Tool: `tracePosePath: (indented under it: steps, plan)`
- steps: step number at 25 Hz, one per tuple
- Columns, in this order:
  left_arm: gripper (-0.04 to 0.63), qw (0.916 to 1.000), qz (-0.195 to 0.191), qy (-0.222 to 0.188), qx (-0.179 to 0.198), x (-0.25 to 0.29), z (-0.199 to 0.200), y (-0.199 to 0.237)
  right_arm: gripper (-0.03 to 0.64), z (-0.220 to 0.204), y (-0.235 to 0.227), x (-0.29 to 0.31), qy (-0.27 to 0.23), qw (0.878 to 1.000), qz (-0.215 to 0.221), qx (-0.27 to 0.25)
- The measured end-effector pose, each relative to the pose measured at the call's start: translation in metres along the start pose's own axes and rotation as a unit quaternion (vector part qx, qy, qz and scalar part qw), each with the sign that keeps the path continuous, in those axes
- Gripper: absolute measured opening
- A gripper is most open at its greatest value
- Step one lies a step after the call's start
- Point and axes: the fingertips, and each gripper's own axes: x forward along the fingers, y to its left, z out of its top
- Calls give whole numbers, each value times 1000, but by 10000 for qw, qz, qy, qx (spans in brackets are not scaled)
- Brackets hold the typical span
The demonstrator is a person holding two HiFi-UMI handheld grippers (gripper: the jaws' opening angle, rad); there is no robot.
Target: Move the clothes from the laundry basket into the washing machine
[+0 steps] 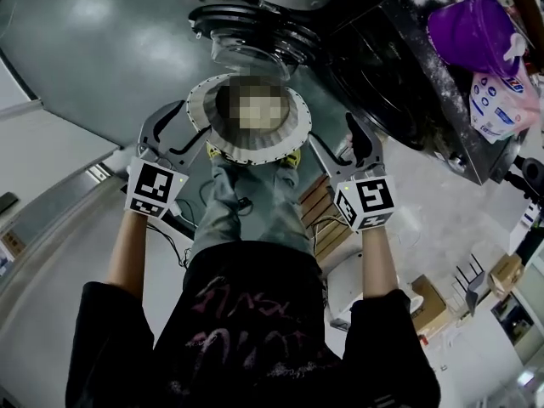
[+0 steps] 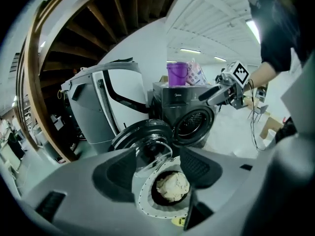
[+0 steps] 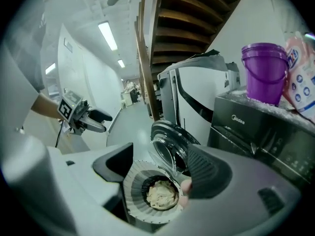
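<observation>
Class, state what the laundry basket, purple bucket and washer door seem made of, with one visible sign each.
Laundry basket: probably matt white plastic or silicone; ribbed, pleated wall.
Purple bucket: likely smooth plastic; uniform colour, moulded rim.
Washer door: dark plastic-looking ring around a clear bowl, glass or plastic; you see through it.
</observation>
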Motion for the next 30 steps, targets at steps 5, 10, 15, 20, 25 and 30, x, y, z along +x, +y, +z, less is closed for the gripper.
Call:
tracePosePath:
  steps: [5, 10, 15, 20, 25, 30]
  plan:
    - [281, 9974, -274, 442, 502, 32, -27, -10, 347, -33, 3, 23, 329, 9990, 230, -192]
    - [281, 9952, -455, 584, 642, 61, -58, -19, 347, -77, 14, 49, 687, 9957, 595, -201]
    - [281, 9906, -669, 840, 846, 89, -98, -24, 347, -124, 14, 77, 988, 9928, 614, -273]
    - [281, 9809, -833, 1188, 1297, 124, -141, -33, 347, -172, 17, 103, 1410, 9863, 692, -497]
    - [281, 9676, -1054, 1435, 1788, 159, -181, -42, 344, -222, 17, 131, 1941, 9743, 797, -825]
    - [282, 9547, -1361, 1651, 2066, 195, -226, -50, 347, -276, 22, 162, 2415, 9545, 1006, -1434]
